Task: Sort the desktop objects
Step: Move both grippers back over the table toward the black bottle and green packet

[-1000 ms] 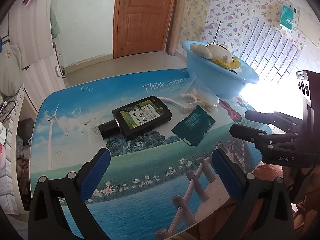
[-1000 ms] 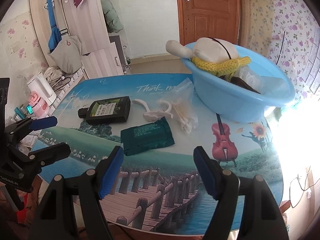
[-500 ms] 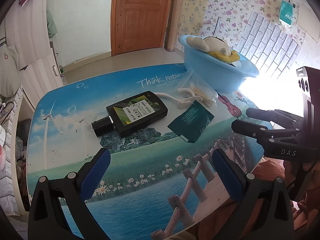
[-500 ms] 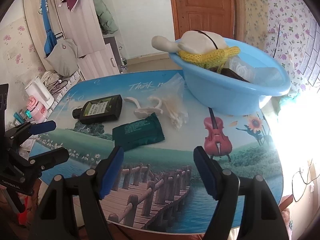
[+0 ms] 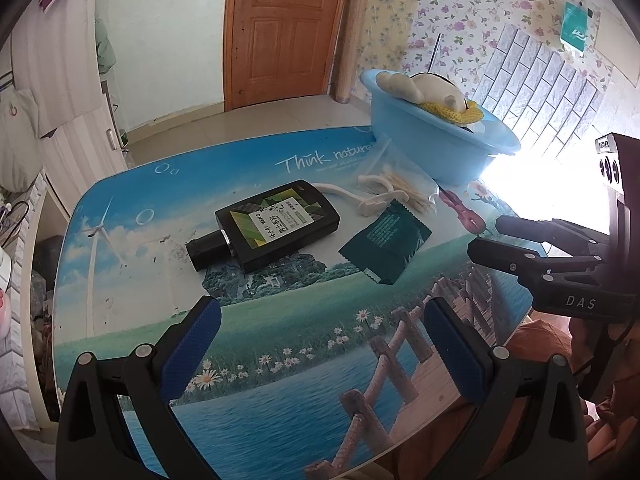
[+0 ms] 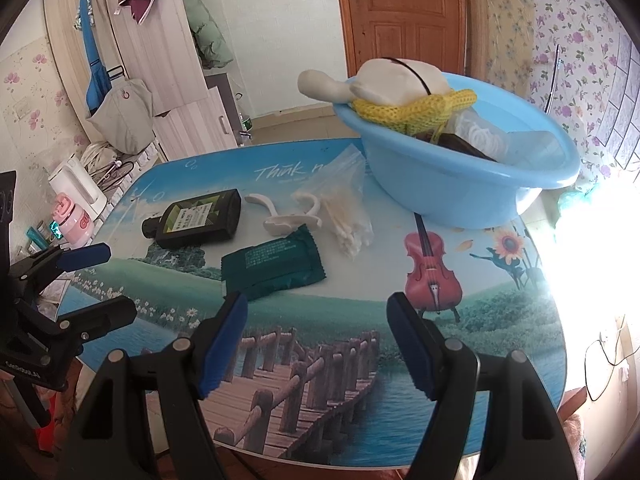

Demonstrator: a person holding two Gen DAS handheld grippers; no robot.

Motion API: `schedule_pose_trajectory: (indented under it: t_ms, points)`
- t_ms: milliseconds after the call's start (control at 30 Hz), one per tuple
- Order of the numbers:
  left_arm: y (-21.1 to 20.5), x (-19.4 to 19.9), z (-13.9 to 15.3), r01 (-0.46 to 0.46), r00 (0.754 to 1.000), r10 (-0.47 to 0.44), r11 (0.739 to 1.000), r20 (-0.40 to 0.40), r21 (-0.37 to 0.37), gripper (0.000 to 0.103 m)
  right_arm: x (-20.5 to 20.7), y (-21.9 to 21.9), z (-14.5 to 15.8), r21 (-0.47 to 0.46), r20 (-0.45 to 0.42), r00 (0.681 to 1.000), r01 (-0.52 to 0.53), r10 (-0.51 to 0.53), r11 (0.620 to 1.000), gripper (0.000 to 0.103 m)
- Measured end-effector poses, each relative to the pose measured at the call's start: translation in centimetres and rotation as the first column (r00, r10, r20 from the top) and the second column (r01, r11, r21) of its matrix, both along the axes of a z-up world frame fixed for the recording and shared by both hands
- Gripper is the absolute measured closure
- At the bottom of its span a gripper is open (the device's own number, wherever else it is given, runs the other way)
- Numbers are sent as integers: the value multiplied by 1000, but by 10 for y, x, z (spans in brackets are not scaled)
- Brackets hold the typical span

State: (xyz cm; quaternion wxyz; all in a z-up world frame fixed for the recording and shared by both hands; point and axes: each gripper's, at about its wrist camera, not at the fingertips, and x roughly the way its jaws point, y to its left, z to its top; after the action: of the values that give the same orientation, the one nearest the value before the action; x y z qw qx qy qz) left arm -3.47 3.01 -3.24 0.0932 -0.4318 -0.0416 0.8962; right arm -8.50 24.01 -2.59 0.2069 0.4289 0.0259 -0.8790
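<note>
A black flat bottle (image 5: 276,224) (image 6: 196,218) lies on the picture-printed table (image 5: 280,320). Beside it lie a dark green packet (image 5: 386,244) (image 6: 272,260), a white plastic hook (image 5: 360,202) (image 6: 286,216) and a clear bag of cotton swabs (image 5: 408,192) (image 6: 346,216). A blue basin (image 5: 436,148) (image 6: 460,172) at the far right holds a cream plush toy, a yellow knit piece and other items. My left gripper (image 5: 322,350) hovers open over the near table edge. My right gripper (image 6: 316,344) hovers open too, just short of the green packet. Neither holds anything.
A wooden door (image 5: 284,28) and a flowered wall stand behind the table. A white cabinet (image 6: 160,60) with hung bags and cloths is to the left. A kettle (image 6: 74,186) and a pink cup (image 6: 74,220) sit on a low shelf beside the table.
Both views have shifted slightly: the bottle, packet and basin sit a little differently in frame. Nothing on the table has moved, and both grippers stay open and empty.
</note>
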Motion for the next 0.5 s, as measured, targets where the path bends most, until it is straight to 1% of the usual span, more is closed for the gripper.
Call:
schedule_pose_trajectory:
  t_ms: [500]
  points:
    - [-14, -4, -17, -31, 999, 30, 999, 34, 19, 1, -4, -3, -9, 15, 22, 1000, 1, -2, 1000, 31]
